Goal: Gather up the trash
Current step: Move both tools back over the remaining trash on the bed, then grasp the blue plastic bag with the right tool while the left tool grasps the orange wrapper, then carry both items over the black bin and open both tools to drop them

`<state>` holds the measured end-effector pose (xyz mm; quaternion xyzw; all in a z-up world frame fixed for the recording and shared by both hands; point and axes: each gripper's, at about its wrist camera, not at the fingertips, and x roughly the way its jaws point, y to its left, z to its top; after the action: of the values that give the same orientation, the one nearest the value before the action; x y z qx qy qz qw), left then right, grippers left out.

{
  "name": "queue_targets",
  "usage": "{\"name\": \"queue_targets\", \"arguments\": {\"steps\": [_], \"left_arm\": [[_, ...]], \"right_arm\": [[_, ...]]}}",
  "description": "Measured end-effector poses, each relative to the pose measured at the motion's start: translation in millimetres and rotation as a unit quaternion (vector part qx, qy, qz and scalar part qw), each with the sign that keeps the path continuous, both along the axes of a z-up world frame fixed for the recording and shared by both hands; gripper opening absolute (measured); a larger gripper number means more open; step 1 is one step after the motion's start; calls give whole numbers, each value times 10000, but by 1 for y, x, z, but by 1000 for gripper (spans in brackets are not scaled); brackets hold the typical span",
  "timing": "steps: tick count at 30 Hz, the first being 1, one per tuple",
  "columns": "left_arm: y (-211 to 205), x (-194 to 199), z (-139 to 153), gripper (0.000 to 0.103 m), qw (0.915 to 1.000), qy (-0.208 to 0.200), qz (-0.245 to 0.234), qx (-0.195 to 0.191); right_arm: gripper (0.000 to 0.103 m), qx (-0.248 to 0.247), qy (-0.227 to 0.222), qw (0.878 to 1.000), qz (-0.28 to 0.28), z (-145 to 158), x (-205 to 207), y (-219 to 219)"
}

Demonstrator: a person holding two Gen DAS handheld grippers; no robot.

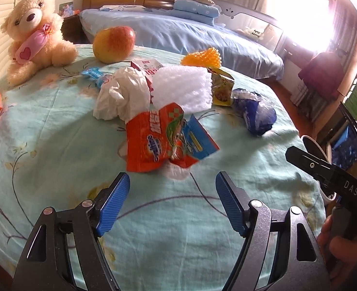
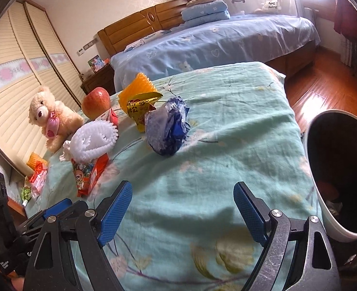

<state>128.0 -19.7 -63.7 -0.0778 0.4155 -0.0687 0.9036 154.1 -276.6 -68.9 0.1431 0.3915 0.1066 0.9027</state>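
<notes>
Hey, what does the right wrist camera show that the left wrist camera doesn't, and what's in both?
Only the right wrist view shows the inside of the white bin beside the bed, dark with some trash at the bottom.

Only the left wrist view shows the crumpled white paper clearly and the small blue wrapper.

Both show the teddy bear, apple, white foam net, orange snack packet, yellow packet, blue plastic bag and orange foam net on the green bedspread.
</notes>
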Motion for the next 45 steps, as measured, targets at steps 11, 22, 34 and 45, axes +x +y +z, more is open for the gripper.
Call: {"name": "queue_targets", "arguments": {"steps": [11, 22, 34, 45], "left_arm": [[-1, 26, -4, 76, 9999, 101, 124, -7], [0, 29, -6, 37, 9999, 102, 47, -132], [-21, 1, 2, 24, 9984, 35, -405, -385], [-73, -14, 9, 23, 9929, 7, -1108, -433]], "right_arm": [[87, -80, 97, 9998, 134, -6, 42, 12], [45, -357, 72, 9991, 204, -10, 65, 24], [32, -215, -11, 9997, 76, -2, 21, 3], [32, -33, -118, 9995, -291, 7, -29, -32]]}}
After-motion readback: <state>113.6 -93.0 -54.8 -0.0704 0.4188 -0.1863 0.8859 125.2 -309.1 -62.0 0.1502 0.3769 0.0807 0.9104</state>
